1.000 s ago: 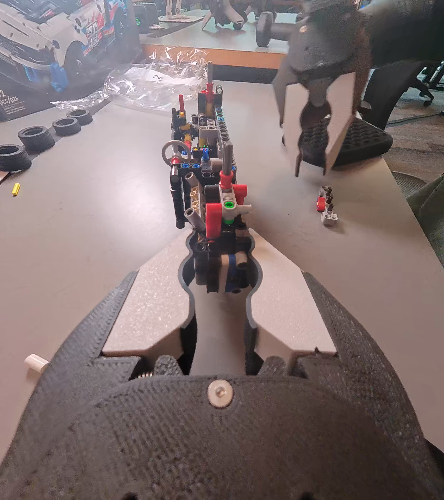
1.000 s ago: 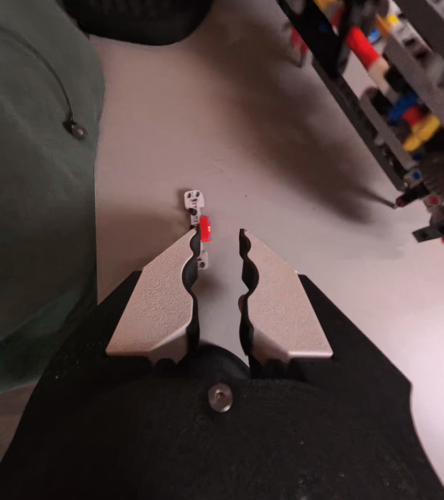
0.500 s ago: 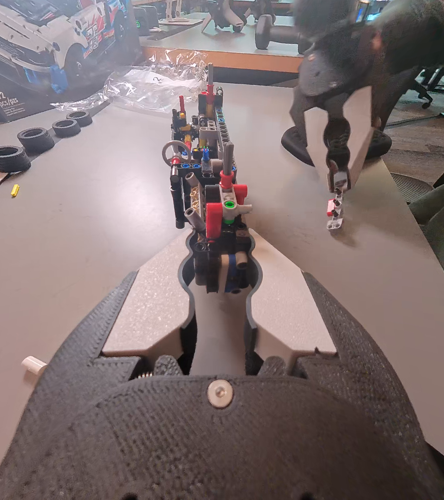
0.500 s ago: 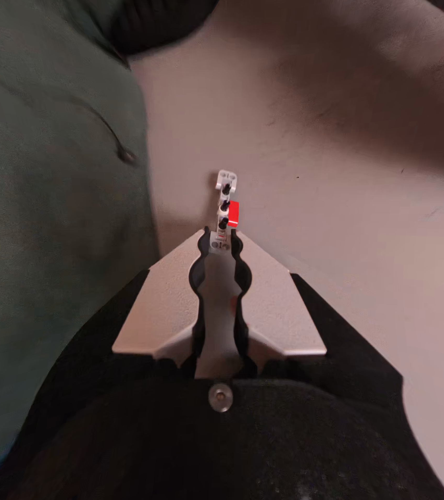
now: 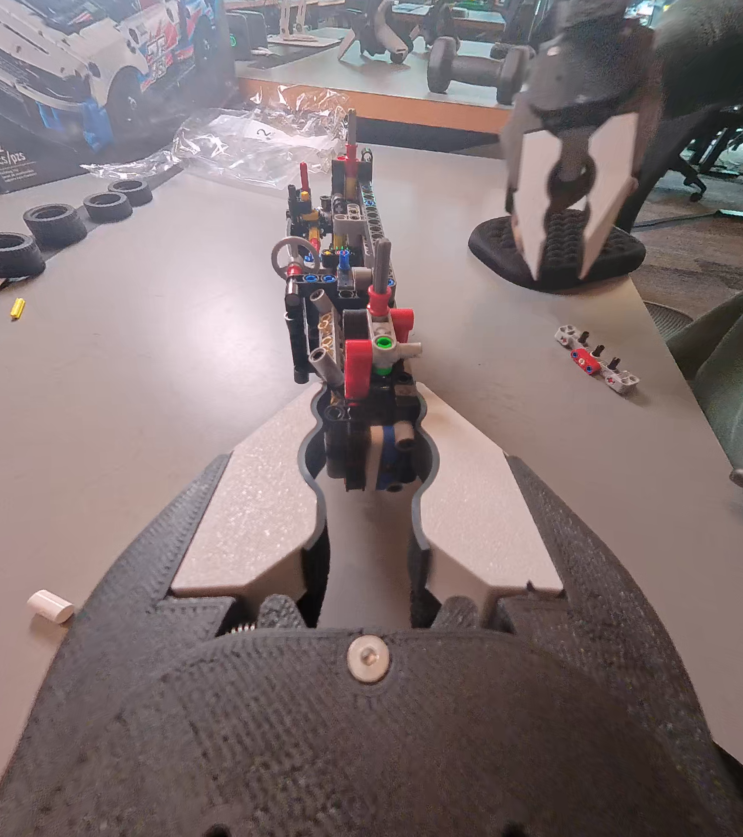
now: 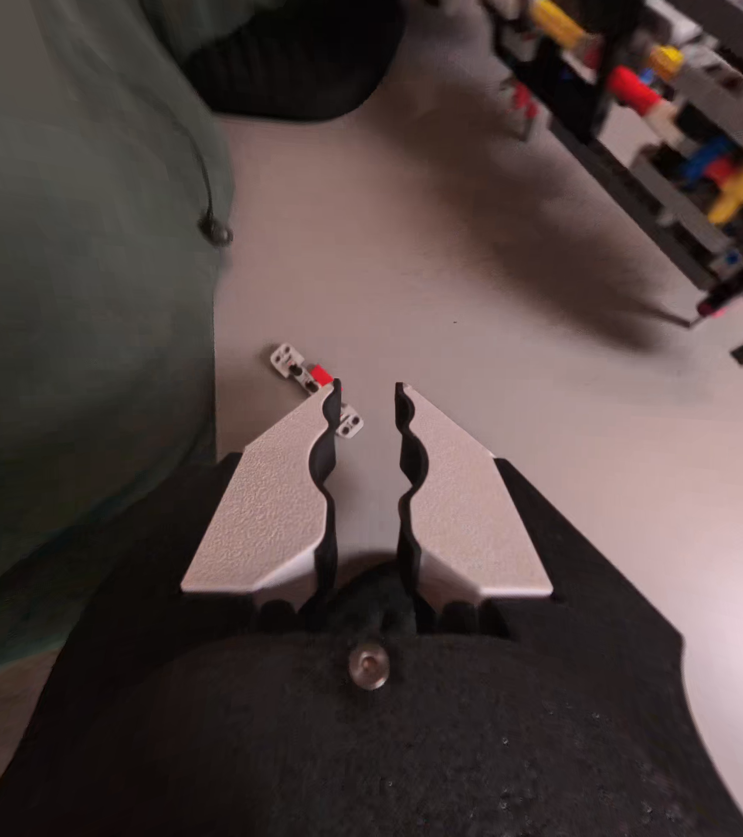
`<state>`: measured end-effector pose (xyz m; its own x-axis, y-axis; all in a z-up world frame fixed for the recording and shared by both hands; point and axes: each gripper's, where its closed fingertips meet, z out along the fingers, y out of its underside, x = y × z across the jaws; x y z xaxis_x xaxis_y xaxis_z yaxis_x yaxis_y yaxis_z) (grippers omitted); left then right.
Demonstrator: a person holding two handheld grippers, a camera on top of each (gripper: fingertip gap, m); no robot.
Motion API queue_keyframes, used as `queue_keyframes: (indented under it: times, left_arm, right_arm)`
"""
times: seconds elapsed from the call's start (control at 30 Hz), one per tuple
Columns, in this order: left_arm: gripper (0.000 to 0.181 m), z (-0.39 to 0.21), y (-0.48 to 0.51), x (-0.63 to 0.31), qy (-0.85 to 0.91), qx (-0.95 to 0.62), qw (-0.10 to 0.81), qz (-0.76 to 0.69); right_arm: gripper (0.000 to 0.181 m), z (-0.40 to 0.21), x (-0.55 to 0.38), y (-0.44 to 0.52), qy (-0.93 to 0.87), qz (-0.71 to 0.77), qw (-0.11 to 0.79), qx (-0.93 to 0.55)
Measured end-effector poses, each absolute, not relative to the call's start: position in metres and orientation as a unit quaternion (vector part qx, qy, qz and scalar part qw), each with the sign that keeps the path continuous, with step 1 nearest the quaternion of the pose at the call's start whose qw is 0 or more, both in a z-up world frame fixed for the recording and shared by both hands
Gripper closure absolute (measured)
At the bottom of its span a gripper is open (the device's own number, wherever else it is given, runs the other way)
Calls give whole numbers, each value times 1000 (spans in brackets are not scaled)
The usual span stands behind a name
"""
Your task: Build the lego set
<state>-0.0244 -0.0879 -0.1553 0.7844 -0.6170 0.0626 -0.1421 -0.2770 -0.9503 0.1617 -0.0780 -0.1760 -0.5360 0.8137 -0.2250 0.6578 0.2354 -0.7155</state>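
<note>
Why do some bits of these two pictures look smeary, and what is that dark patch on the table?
Left wrist view: the lego chassis is sharp, while the right gripper above is motion-blurred; edges bend from the wide lens. Right wrist view: the chassis at the upper right is smeared, the small white-and-red piece reads clearer, and the dark patch is a soft shadow on the table.

The grey desk (image 5: 143, 407) fills most of the view. Behind it stands a second desk (image 5: 360, 97) with a wooden front edge, carrying a black dumbbell (image 5: 473, 74). To the right of the grey desk lies dark carpet (image 5: 700, 244), with black office chair legs (image 5: 722, 154) farther back.
</note>
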Motion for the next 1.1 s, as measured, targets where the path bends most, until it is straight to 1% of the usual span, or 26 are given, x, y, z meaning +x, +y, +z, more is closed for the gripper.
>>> queue_keyframes:
  times: [0.1, 0.2, 0.3, 0.43, 0.5, 0.57, 0.63, 0.67, 0.7, 0.73, 0.8, 0.83, 0.9, 1.0, 1.1]
  left_arm:
    - [150, -155, -88, -25, 245, -770, 548, -217]
    - [150, -156, -88, -23, 251, -769, 548, -213]
    - [149, -156, -89, -22, 254, -769, 548, -209]
    - [149, -156, -90, -22, 257, -769, 549, -201]
    - [149, -156, -90, -21, 258, -769, 550, -199]
    - [149, -156, -90, -21, 258, -769, 550, -200]
    - [150, -156, -89, -22, 254, -768, 550, -205]
    - [150, -156, -89, -22, 251, -768, 550, -209]
    - [150, -156, -89, -23, 248, -769, 550, -212]
    - [149, -156, -89, -23, 245, -769, 550, -215]
    - [149, -156, -89, -24, 245, -769, 549, -215]
    - [149, -156, -90, -24, 247, -769, 549, -214]
    - [149, -156, -90, -23, 251, -769, 548, -212]
    - [149, -156, -90, -22, 250, -768, 549, -216]
    - [149, -156, -89, -23, 246, -768, 549, -218]
  right_arm:
    - [156, -198, 184, -95, -862, 309, 165, -368]
    - [152, -218, 189, -97, -899, 249, 209, -292]
    - [149, -221, 180, -93, -906, 252, 202, -274]
    - [160, -225, 174, -97, -912, 281, 133, -268]
    - [166, -223, 173, -99, -905, 293, 80, -298]
    - [166, -210, 176, -105, -854, 337, -43, -395]
    - [167, -194, 174, -101, -745, 372, -186, -521]
    - [167, -183, 169, -97, -655, 399, -265, -585]
    - [162, -172, 156, -87, -553, 434, -310, -641]
    - [157, -175, 148, -70, -495, 437, -308, -685]
    - [147, -185, 152, -48, -493, 415, -269, -716]
    - [142, -180, 150, -45, -479, 428, -265, -720]
    - [142, -176, 150, -42, -490, 441, -233, -715]
    - [148, -186, 165, -36, -615, 395, -136, -669]
    - [148, -194, 180, -18, -777, 279, 12, -564]
